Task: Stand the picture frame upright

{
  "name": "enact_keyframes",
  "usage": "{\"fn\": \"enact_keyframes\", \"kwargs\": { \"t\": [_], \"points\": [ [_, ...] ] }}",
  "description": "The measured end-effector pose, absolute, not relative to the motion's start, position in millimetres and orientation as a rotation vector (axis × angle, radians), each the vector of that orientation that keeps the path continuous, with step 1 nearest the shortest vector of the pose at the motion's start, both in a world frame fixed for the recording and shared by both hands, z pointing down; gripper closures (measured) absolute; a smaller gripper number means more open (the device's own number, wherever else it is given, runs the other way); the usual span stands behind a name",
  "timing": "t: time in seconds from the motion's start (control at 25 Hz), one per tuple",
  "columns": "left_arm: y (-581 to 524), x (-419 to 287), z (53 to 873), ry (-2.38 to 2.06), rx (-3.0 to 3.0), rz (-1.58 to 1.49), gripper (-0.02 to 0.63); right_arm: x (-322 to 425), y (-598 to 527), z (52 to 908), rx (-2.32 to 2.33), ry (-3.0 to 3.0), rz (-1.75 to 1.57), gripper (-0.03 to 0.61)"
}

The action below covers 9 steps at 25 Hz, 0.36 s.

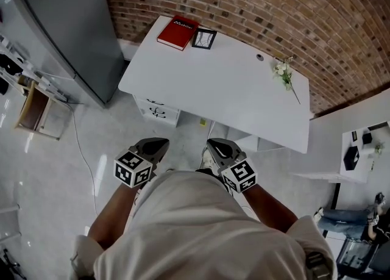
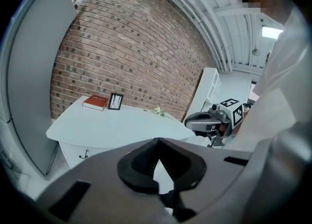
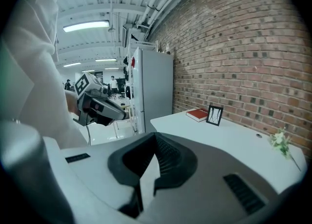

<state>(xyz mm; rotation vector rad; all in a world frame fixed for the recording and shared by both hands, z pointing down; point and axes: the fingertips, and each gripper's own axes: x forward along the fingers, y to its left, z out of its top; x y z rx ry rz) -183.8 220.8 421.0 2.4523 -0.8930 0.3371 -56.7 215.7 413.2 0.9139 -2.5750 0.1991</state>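
Note:
The black picture frame (image 1: 204, 39) stands upright at the far edge of the white desk (image 1: 231, 99), right beside a red book (image 1: 177, 32). It also shows small in the left gripper view as the picture frame (image 2: 115, 101) and in the right gripper view as the picture frame (image 3: 214, 115). My left gripper (image 1: 153, 147) and right gripper (image 1: 217, 147) are held close to my body, well short of the desk and far from the frame. Both have their jaws shut with nothing between them, as seen at the left gripper (image 2: 157, 143) and the right gripper (image 3: 156, 138).
A sprig of white flowers (image 1: 284, 75) lies on the desk's right part. Drawers (image 1: 157, 112) sit under the desk's left end. A tall grey fridge (image 1: 67, 28) stands to the left, and a brick wall (image 1: 292, 10) runs behind. White shelving (image 1: 359, 150) is at the right.

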Motion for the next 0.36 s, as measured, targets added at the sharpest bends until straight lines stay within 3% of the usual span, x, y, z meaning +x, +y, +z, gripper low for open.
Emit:
{"fn": "enact_keyframes", "kwargs": {
  "t": [0.36],
  "points": [
    [218.2, -209.6, 428.3, -0.93, 2.422, 0.312, 0.62, -74.6, 209.9, 415.2, 0.884, -2.566, 0.181, 0.575]
  ]
}}
